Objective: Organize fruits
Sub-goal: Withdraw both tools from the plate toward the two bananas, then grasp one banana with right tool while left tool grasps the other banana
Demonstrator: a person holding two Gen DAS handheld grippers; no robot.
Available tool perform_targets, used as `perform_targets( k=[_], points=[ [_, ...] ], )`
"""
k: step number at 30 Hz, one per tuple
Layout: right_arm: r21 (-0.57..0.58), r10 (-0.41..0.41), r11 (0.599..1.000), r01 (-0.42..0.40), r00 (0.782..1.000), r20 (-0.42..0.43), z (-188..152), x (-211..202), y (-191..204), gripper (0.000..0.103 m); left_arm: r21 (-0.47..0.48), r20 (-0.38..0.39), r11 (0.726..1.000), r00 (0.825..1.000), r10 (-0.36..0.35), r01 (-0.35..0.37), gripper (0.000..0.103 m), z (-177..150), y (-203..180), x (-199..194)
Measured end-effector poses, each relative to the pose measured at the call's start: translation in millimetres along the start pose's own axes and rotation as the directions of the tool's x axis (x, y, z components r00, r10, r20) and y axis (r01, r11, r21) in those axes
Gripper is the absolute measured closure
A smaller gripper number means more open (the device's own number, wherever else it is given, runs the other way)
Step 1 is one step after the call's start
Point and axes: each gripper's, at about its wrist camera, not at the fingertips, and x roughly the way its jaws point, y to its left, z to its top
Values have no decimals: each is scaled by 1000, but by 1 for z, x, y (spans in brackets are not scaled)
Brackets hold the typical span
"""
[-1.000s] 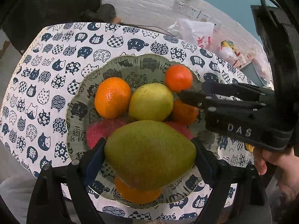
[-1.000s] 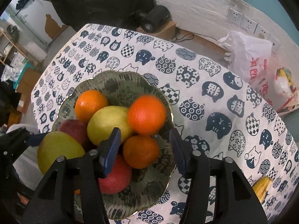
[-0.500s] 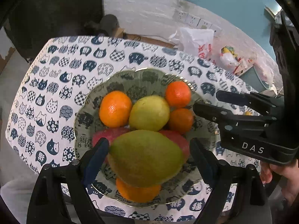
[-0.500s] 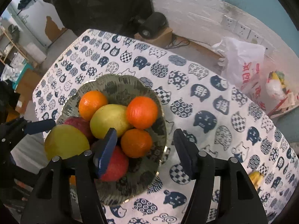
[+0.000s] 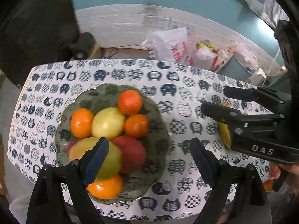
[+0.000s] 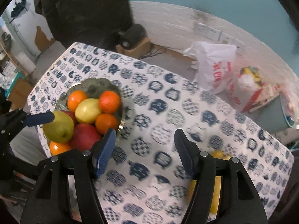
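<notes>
Black-framed left tongs (image 5: 147, 155) with blue pads are hanging spread wide and empty above the near rim of a grey patterned bowl (image 5: 160, 145) on the cat-print surface (image 5: 186, 97). Just beyond the left pad, a green-yellow pear (image 5: 112, 155) is lying on top of the pile, touching a red apple (image 5: 132, 153) beside it, with an orange (image 5: 105, 186) sitting at the near rim below them. Behind these, a yellow-green pear (image 5: 108, 123) is resting at the bowl's middle, ringed by three more oranges: one to its left (image 5: 81, 123), one to its right (image 5: 136, 126) and one at the far side (image 5: 129, 102).

Across the cloth, well apart from the bowl, the right tongs (image 6: 144, 149) are hovering spread open over bare cloth, gripping nothing, while a yellow banana (image 5: 224, 132) is lying partly hidden under them near the surface's right edge.

Farther back, on the floor beyond the surface, a white plastic bag with red print (image 6: 218, 65) is slumping against the whitewashed wall (image 6: 168, 18), next to a black speaker on a cardboard box (image 6: 133, 37).
</notes>
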Motion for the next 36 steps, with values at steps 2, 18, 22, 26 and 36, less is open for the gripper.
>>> perform_targets(
  k=[2,18,22,26,36],
  points=[
    [13,-15,1000,15,1000,3,-8,-8,-11,36,26,-3,1000,1000,-5,5,14,1,-14,1],
    [134,-86,987,89,996,-32,-75,-35,-99,36,182,-92,983,996,0,17,14,-4,-106,34],
    [142,-86,985,95,994,-71,-91,-26,-116,36,217,-117,976,993,14,12,14,-8,-121,46],
    [151,-70,985,87,991,-112,-107,-13,-130,36,238,-141,971,990,20,15,14,-13,-132,59],
    [178,-37,982,67,985,-170,-129,22,-150,36,252,-199,968,979,52,0,14,-16,-138,89]
  ],
)
